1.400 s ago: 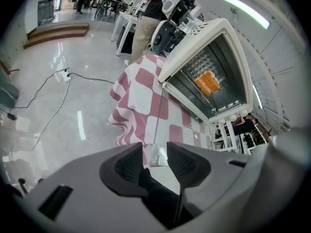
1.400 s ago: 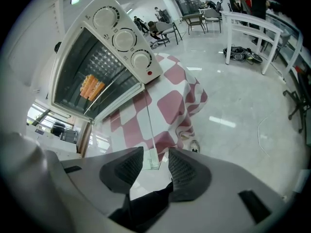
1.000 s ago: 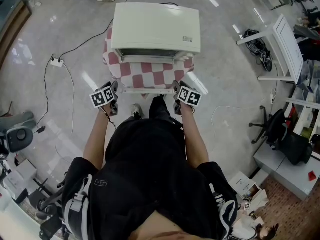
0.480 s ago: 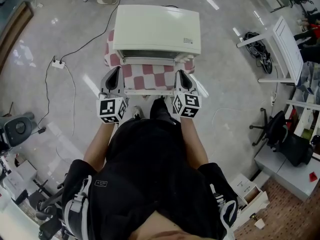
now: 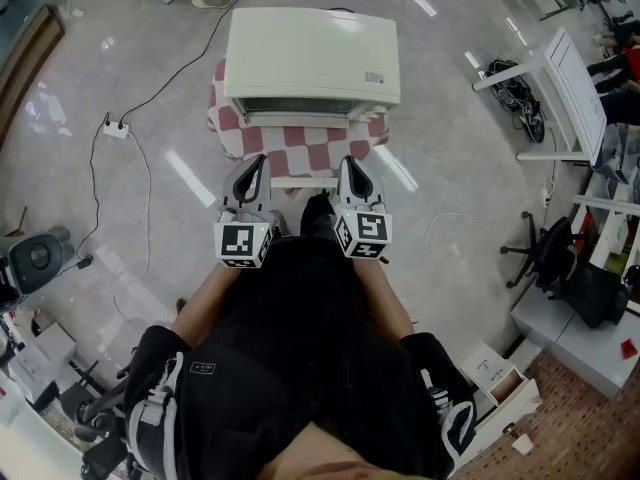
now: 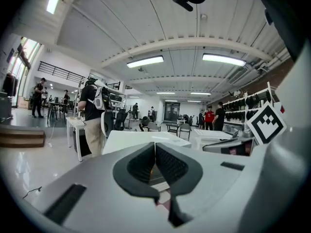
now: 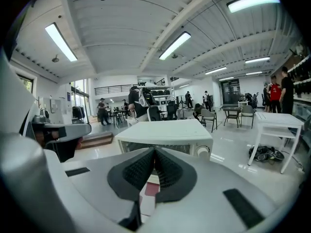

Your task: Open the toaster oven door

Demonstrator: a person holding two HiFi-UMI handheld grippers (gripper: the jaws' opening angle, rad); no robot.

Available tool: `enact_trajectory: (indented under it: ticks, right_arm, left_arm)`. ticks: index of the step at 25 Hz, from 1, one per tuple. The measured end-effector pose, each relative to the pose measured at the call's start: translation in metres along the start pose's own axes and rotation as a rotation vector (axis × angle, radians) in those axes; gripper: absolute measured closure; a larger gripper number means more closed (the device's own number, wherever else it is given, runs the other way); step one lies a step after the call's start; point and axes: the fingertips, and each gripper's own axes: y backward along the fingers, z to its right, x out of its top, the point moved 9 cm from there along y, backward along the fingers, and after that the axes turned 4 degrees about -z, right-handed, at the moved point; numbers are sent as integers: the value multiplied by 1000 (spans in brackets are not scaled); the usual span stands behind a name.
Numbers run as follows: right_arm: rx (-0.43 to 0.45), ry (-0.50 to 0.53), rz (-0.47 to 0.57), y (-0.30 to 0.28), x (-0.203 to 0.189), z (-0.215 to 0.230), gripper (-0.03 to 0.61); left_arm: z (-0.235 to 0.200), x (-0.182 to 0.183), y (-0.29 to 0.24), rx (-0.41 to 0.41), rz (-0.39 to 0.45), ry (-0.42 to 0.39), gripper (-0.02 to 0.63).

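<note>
Left gripper (image 5: 260, 160) and right gripper (image 5: 346, 160), both clenched on nothing, hover at the checkered table's (image 5: 300, 151) front edge, facing the toaster oven (image 5: 312, 56). Approach step: door seemingly closed, so reach its handle next.

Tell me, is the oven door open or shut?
Shut. The door stands upright, flush with the front of the oven, beside its knob.

The cream-white, boxy toaster oven (image 5: 312, 53) stands upright and square on a red-and-white checkered cloth (image 5: 300, 148). Its dark, windowed front faces the person, with a round knob (image 7: 203, 151) at its right end.
</note>
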Motion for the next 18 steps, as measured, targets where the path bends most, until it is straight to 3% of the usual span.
enact_trajectory:
  ticks: [18]
  right_arm:
    - [8,17,3,4,1,-1,552]
  left_arm:
    - [5,2,-1,4,5,2,601]
